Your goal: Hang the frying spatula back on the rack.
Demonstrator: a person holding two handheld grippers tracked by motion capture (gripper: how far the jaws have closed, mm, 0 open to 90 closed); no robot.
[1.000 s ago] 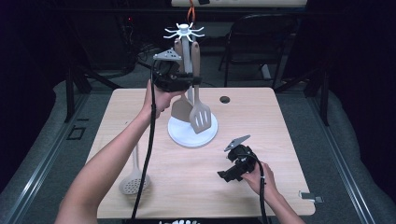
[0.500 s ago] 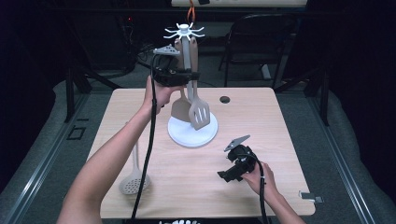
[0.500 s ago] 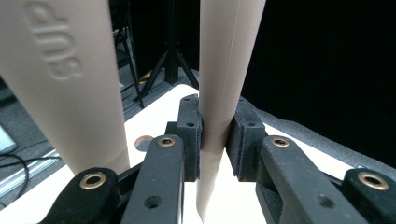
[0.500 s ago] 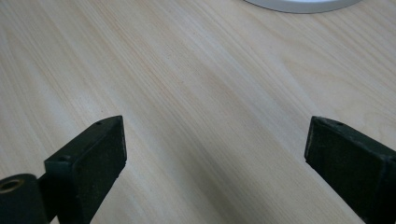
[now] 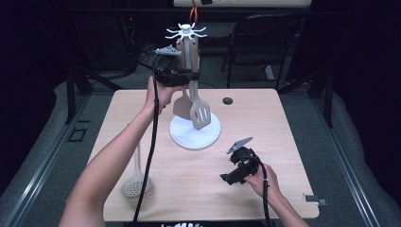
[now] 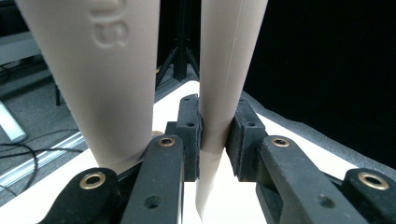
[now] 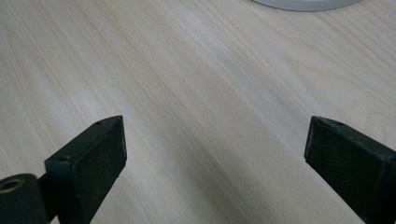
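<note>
Left claw (image 5: pixel 189 75) clamped on slotted spatula's (image 5: pixel 199 111) handle, high on the white rack (image 5: pixel 187 32), far centre of counter (image 5: pixel 283 123). Stiff, light, smooth plastic; mid-handle grip looks sound, may swing. Right claw (image 5: pixel 231 178) apart, resting near right.

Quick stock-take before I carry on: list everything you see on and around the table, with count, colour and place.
utensil stand: 1, white, round base mid-table, hooked crown on top.
slotted turner: 1, beige, hanging on the stand; its handle sits between the left gripper's pads.
plain spatula: 1, beige, hanging beside the turner.
skimmer spoon: 1, beige, lying at the table's near left edge.
table: 1, light wood, with a dark round hole near the far edge.
chair: 1, black, behind the table.
left gripper: black, raised at the stand, shut on the turner's handle.
right gripper: black, resting near right, jaws open over bare wood.
</note>
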